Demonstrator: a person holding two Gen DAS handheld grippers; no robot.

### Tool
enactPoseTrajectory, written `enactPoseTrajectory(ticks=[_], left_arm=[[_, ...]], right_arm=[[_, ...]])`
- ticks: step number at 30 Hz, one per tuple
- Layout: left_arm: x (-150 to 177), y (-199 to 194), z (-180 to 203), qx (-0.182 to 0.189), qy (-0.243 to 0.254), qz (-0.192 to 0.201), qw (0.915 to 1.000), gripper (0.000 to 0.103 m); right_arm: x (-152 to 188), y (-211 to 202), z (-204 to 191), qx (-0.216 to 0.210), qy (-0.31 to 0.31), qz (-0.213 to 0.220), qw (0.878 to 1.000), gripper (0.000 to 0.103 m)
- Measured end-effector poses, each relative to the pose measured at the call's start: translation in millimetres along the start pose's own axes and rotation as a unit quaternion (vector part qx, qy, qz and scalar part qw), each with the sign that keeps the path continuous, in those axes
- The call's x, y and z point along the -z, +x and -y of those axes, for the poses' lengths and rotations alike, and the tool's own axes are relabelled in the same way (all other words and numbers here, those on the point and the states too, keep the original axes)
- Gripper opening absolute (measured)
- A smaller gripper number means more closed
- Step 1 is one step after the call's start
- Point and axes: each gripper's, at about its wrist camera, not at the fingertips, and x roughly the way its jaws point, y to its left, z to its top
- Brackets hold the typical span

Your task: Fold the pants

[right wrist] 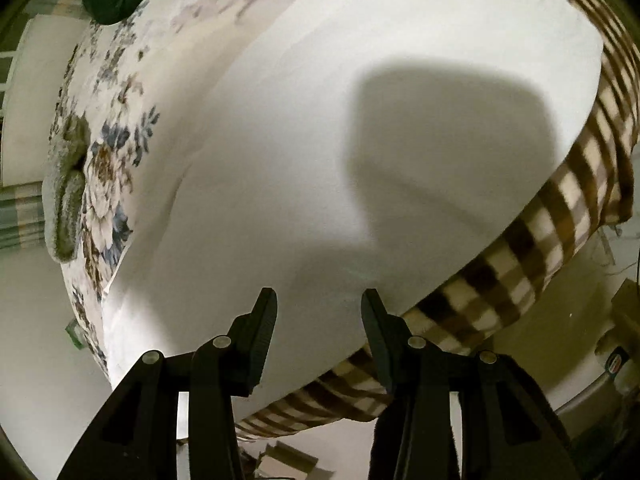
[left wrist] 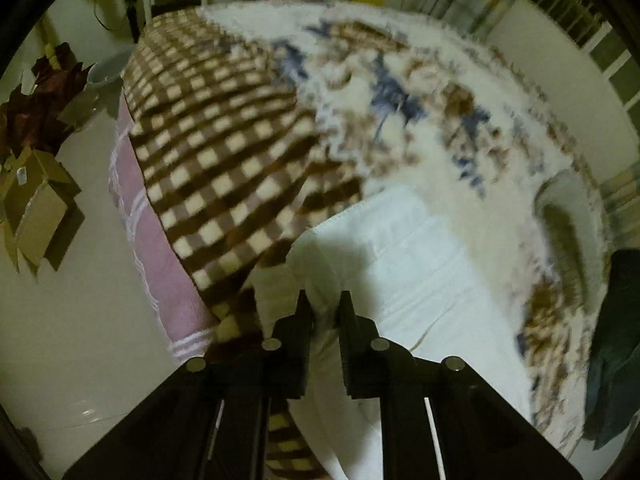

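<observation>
The white pants (left wrist: 416, 264) lie spread on a bed, over a floral sheet (left wrist: 400, 92) and a brown checked blanket (left wrist: 224, 140). In the left wrist view my left gripper (left wrist: 325, 300) is shut on a bunched corner of the white pants near the bed's edge. In the right wrist view the pants (right wrist: 280, 140) fill most of the frame, lying flat. My right gripper (right wrist: 319, 300) is open, its fingers apart just above the near edge of the pants, holding nothing.
A grey-green folded towel (left wrist: 568, 228) lies on the sheet at the right; it also shows in the right wrist view (right wrist: 66, 200). A dark green garment (left wrist: 612, 340) hangs at the bed's right edge. Cardboard boxes (left wrist: 36, 208) stand on the floor at the left. A pink cover (left wrist: 160, 248) hangs down the bed's side.
</observation>
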Motion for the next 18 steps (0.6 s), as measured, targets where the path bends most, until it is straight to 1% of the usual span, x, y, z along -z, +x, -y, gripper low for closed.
enactPoseTrajectory(ticks=[1,2,4,7,9,10,11,12,13,14,16,17,18], left_arm=[[3,8,-1,-0.013,0.009,-0.006,0.9999,0.011],[6,13,-2,-0.018,0.013,-0.01,0.9997,0.014],[9,19,-7,-0.027,0.013,-0.022,0.9993,0.017],[16,3,-4,-0.023,0.015,-0.016,0.9995,0.021],[24,-14,6,-0.041,0.035,-0.002,0.9986,0.025],[29,-23,14,-0.053,0.05,0.005,0.9973,0.036],[35,-32,24,-0.06,0.066,0.007,0.996,0.05],[40,-38,30,-0.061,0.077,0.011,0.9951,0.057],[48,-47,41,-0.06,0.091,0.02,0.9938,0.07],[55,-54,52,-0.057,0.105,0.025,0.9925,0.078],[77,-62,80,-0.052,0.141,0.022,0.9883,0.081],[90,-61,96,-0.05,0.156,0.008,0.9865,0.081],[104,-58,113,-0.034,0.169,-0.016,0.985,0.081]], right_arm=[[-1,0,1,-0.002,0.004,-0.001,1.0,0.047],[-1,-1,2,-0.006,0.009,0.0,1.0,0.047],[-2,-4,4,-0.007,0.011,0.003,1.0,0.047],[-5,-12,14,-0.006,0.015,0.007,1.0,0.047],[-9,-20,23,-0.004,0.023,0.015,1.0,0.047],[-12,-26,28,0.006,0.025,0.025,0.999,0.047],[-15,-32,32,0.012,0.023,0.035,0.999,0.053],[-18,-39,35,0.017,0.022,0.045,0.999,0.054],[-21,-45,38,0.022,0.021,0.055,0.998,0.054],[-25,-53,41,0.03,0.016,0.066,0.997,0.056],[-32,-64,44,0.047,0.011,0.078,0.996,0.056],[-36,-67,42,0.055,0.009,0.079,0.995,0.058],[-41,-67,36,0.054,-0.006,0.066,0.996,0.058]])
